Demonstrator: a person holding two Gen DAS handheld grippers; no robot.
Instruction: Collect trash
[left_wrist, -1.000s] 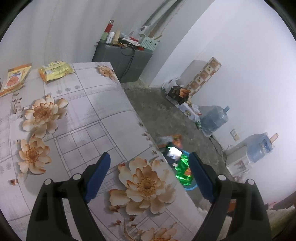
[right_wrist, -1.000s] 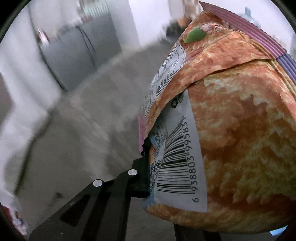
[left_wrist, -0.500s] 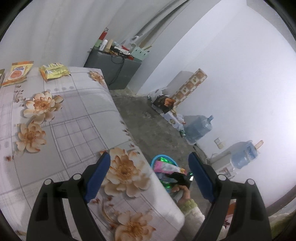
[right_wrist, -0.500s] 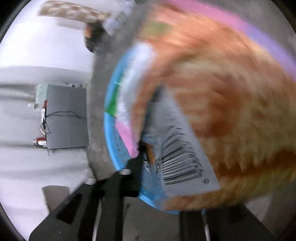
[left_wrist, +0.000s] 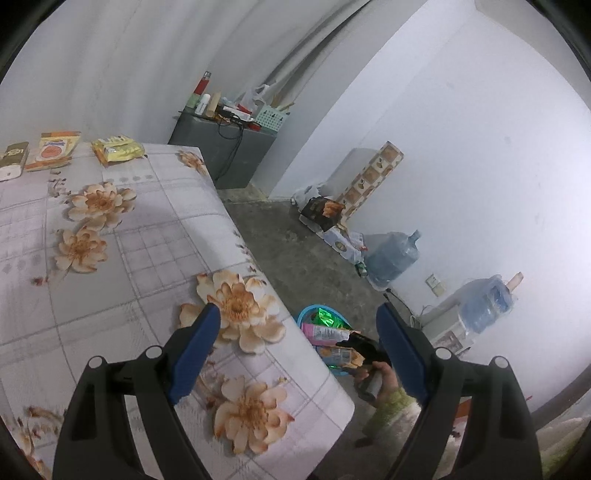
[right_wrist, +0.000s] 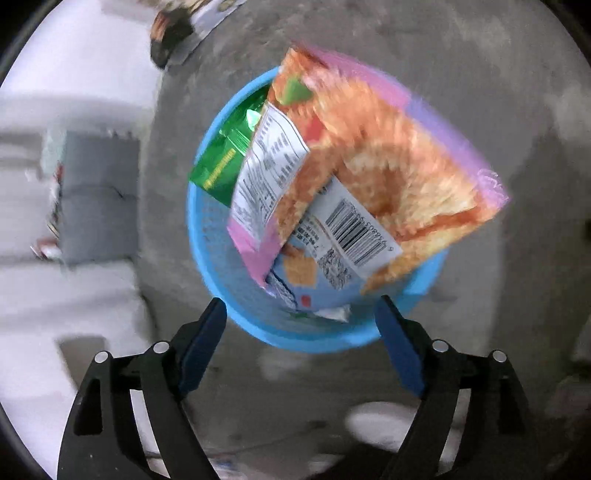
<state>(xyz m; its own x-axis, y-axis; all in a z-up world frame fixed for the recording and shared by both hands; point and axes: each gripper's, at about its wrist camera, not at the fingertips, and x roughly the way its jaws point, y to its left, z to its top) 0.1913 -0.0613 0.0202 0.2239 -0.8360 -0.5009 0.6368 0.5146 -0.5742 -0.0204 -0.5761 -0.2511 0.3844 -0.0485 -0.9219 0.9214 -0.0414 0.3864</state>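
1. Orange snack packet (right_wrist: 373, 173) lies atop the blue basket (right_wrist: 214, 266), its long axis slanting across the rim, barcode end nearest the right gripper (right_wrist: 301, 345), whose jaws are spread and empty.
2. Inside the basket: one green wrapper (right_wrist: 225, 158), one pale-blue packet (right_wrist: 295, 266).
3. Left gripper (left_wrist: 297, 349) is spread over the floral table (left_wrist: 147, 258).
4. Beyond it, three packets (left_wrist: 117, 149) remain on the table.

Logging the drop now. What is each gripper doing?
Left gripper: open, holding nothing, above the table.
Right gripper: open, empty; snack bag over the blue basket.
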